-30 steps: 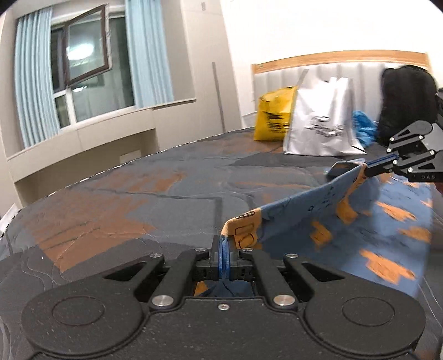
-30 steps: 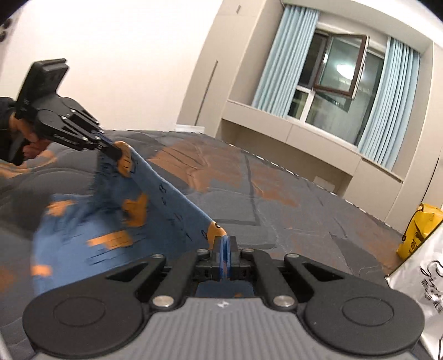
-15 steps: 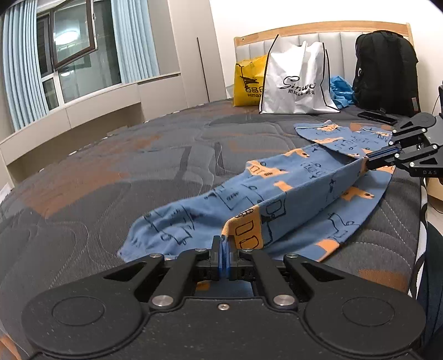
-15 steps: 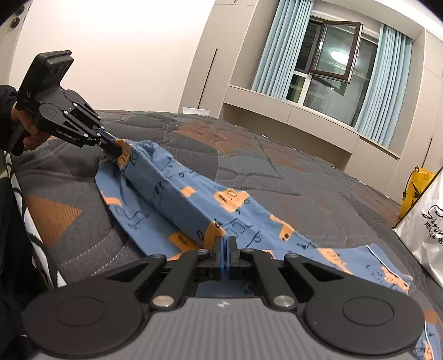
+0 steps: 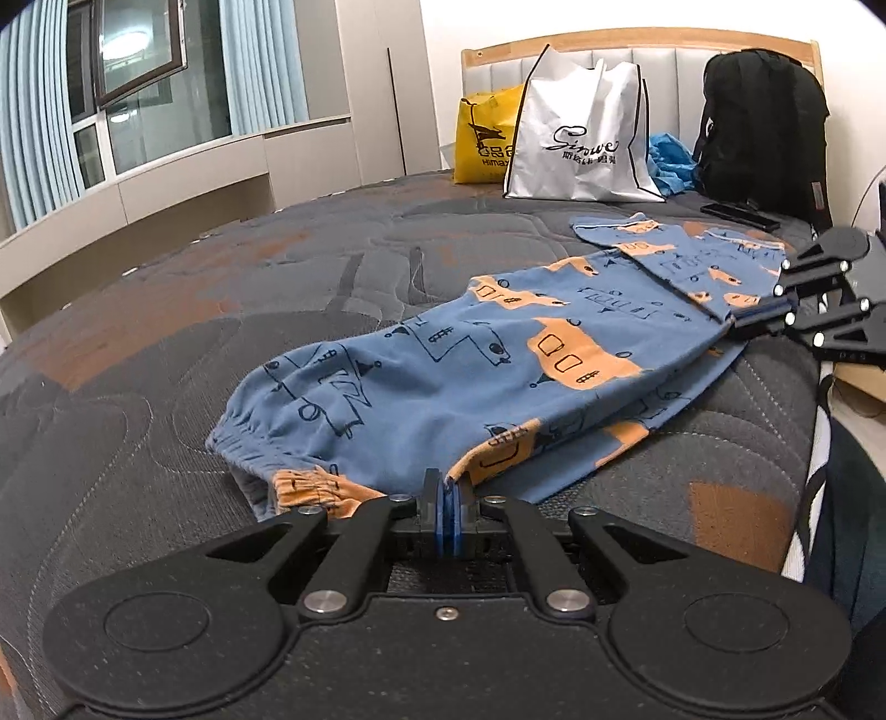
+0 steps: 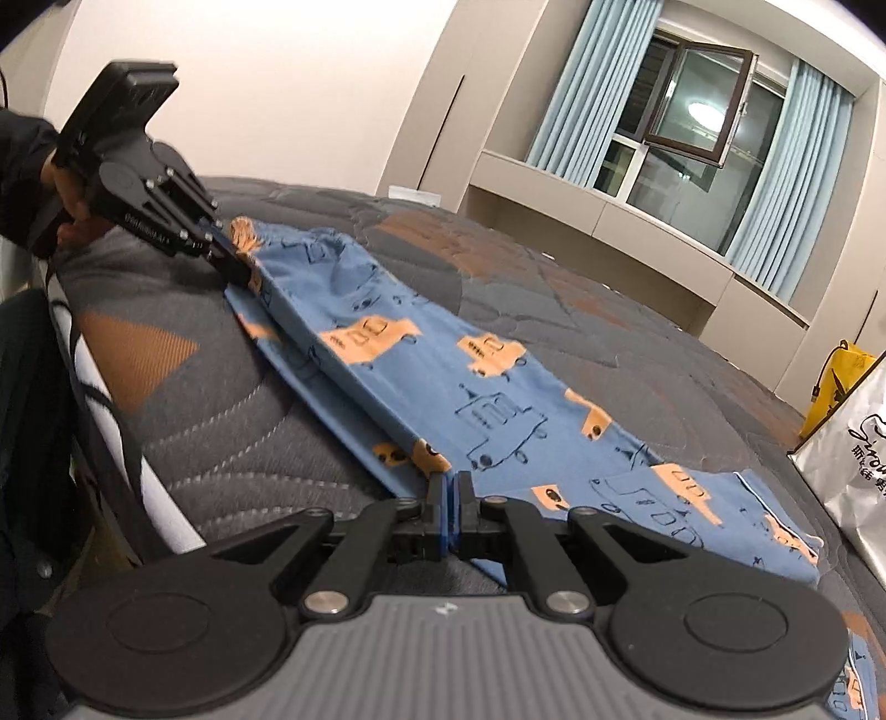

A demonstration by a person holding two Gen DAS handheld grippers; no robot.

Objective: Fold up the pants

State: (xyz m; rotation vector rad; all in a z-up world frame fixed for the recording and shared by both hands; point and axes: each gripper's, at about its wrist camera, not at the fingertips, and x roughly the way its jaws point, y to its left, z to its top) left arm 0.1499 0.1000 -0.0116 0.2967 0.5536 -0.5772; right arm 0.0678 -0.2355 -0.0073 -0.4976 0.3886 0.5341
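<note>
The blue pants (image 5: pixel 498 376) with orange vehicle prints lie folded lengthwise across the middle of the grey quilted bed (image 5: pixel 166 343). The left claw (image 5: pixel 448 498) at the lower centre is clenched on their near edge, and the right claw (image 5: pixel 745 327) at right grips the far end. At upper centre stand a white bag (image 5: pixel 581 149) and a yellow bag (image 5: pixel 484 138), contents hidden.

Pants (image 5: pixel 498 360): soft matt cloth. Mattress (image 5: pixel 166 332): quilted fabric, stitched. White bag (image 5: pixel 581 149): glossy. Headboard (image 5: pixel 637 41): wood trim.
</note>
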